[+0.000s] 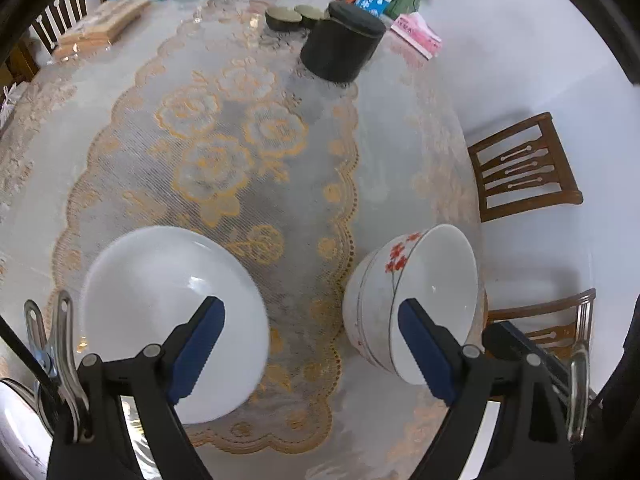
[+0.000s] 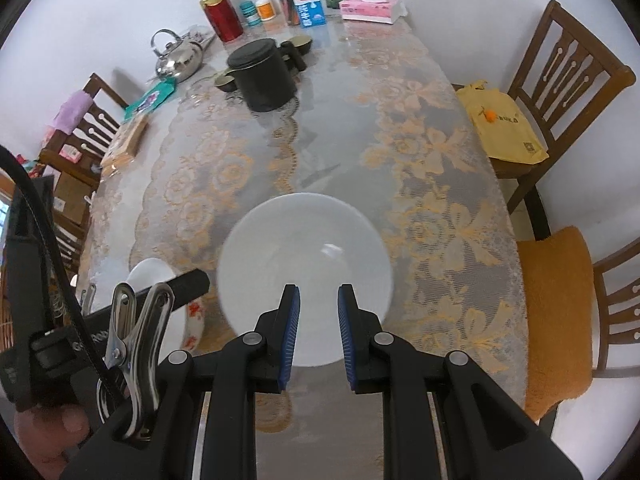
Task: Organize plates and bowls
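We judge we are between grasps: left gripper point(image 1: 312, 344) jaws wide and empty, right gripper point(image 2: 319, 334) jaws narrow, holding nothing, so next we must seize the white bowl point(image 2: 304, 276) or floral bowl point(image 1: 412, 300) for stacking.

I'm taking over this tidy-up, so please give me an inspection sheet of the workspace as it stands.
Surface: table, covered by a lace cloth with gold flowers.
Job's things: plain white bowl under the right hand-held gripper; second white bowl and flowered bowl on either side of the left hand-held gripper, apart from each other.
Clutter: black canister, kettle, red bottle and tissue pack at the far end.
Grippers: left wide open, empty; right narrowly open, pressing on nothing.
Cables: black cable beside the left one.
Surroundings: wooden chair bearing a yellow bag.
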`<state>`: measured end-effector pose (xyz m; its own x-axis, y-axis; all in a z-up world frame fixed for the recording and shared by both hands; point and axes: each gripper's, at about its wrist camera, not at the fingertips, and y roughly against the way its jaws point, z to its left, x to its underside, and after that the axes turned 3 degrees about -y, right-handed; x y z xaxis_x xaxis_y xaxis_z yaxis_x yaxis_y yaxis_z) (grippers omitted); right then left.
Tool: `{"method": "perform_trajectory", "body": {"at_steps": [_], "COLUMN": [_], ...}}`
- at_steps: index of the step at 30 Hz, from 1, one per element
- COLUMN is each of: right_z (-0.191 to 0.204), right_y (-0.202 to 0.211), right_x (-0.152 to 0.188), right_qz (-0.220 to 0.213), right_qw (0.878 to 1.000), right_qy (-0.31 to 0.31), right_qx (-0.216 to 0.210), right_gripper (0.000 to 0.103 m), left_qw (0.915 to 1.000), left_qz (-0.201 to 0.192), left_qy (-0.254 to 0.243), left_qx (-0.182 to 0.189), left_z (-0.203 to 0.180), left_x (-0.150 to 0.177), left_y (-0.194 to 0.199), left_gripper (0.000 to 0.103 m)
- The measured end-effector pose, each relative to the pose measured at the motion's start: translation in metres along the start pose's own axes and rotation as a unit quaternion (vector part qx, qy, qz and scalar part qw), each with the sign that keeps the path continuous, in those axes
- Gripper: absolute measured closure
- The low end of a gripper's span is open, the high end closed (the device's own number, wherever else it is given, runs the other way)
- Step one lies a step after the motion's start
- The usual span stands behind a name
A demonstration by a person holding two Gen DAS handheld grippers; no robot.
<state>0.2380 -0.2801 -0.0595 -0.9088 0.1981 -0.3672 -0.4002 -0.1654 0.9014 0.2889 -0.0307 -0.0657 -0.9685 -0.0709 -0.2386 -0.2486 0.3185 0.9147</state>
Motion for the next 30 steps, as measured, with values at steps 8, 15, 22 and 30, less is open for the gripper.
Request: {"method": "perform_trajectory", "body": {"at_steps": [8,15,22,30], "right_z": [0.026,0.044,0.061,0.085], "right_y": [-0.003,-0.004,-0.002,-0.007], "right_x": [0.010,0.017,0.020,0.021], "right_qz": [0.010,0.019,0.019,0.020], "right_qw": [1.000,1.000,0.999,0.998], "right_qy": [0.015,0.017,0.027,0.047], "right_qx": [-0.001,-0.011,-0.021,-0.030], "right_gripper": [0.075,0.065,0.054,0.054], "left_qw": [0.9991,0.9920,0.9888,0.9909], "left_qz": [-0.018,-0.051,-0.059,-0.049], "left_qy": [-0.027,-0.086,-0.102,-0.078], "left_qx": [-0.027,-0.076,-0.092,-0.098], "left_z": [0.015,0.021,0.034,0.066], "left_x": [0.004,0.020,0.026,0.027], "left_y": [0.032,0.057,0.064,0.065], "left_gripper": [0.012,0.012,0.012,0.012]}}
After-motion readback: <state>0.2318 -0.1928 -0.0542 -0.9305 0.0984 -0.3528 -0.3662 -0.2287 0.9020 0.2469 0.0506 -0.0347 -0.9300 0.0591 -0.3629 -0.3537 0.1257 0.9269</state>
